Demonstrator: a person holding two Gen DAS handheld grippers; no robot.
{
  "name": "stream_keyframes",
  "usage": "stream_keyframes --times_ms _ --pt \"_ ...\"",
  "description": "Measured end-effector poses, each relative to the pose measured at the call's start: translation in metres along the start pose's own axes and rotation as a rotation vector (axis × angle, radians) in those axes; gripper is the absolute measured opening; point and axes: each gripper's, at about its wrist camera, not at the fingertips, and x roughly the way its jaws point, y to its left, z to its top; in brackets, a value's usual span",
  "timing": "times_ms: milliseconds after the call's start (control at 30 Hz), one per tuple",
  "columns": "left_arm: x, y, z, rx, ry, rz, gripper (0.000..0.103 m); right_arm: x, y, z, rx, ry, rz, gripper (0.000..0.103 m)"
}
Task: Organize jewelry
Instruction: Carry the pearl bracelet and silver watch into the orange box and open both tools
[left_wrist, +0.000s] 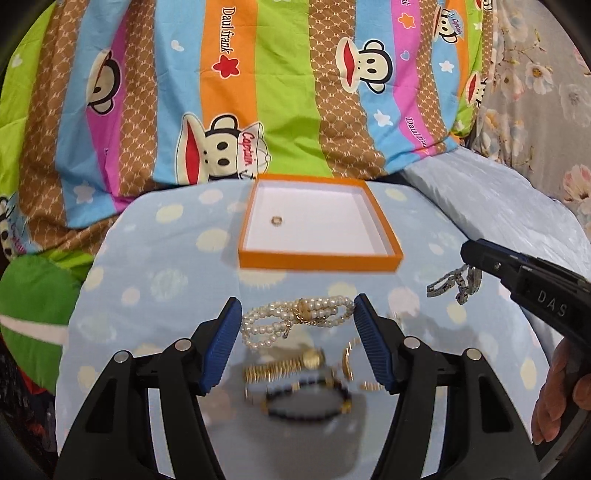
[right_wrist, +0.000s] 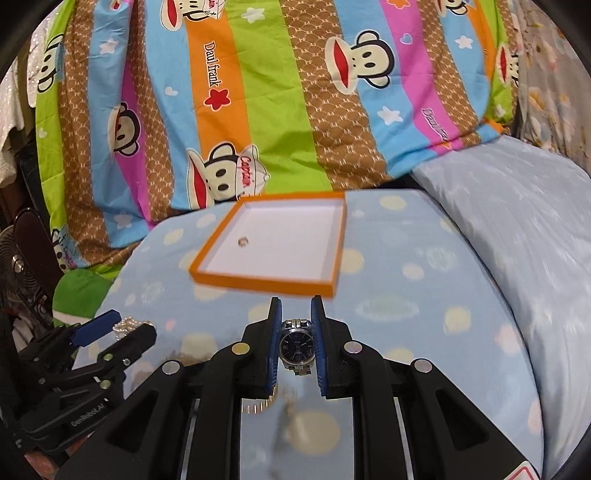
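Your right hand-held gripper (right_wrist: 297, 345) clamps the silver watch (right_wrist: 297, 347), lifted just short of the orange tray (right_wrist: 258, 282) holding 1 ring (right_wrist: 243, 242). Your left hand-held gripper (left_wrist: 297, 332) is spread wide around the pearl bracelet (left_wrist: 295, 317) on the bed (left_wrist: 166, 288).

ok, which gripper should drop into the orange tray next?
Right. The right gripper is already shut on the silver watch, lifted near the orange tray. The left gripper is open, merely straddling the pearl bracelet.

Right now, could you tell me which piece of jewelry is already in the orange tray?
Only the small gold ring lies inside the orange tray; the pearl bracelet remains on the cloth.
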Motion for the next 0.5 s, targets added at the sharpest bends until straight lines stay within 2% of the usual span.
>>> stream_keyframes --times_ms 233,500 --pt "0.057 0.006 0.07 0.008 -0.027 0.02 0.061 0.065 -0.003 0.079 0.012 -0.025 0.023 0.015" --pt "0.13 0.004 0.131 0.046 -0.039 0.021 0.061 0.139 -0.016 0.128 0.032 -0.025 0.02 0.015"
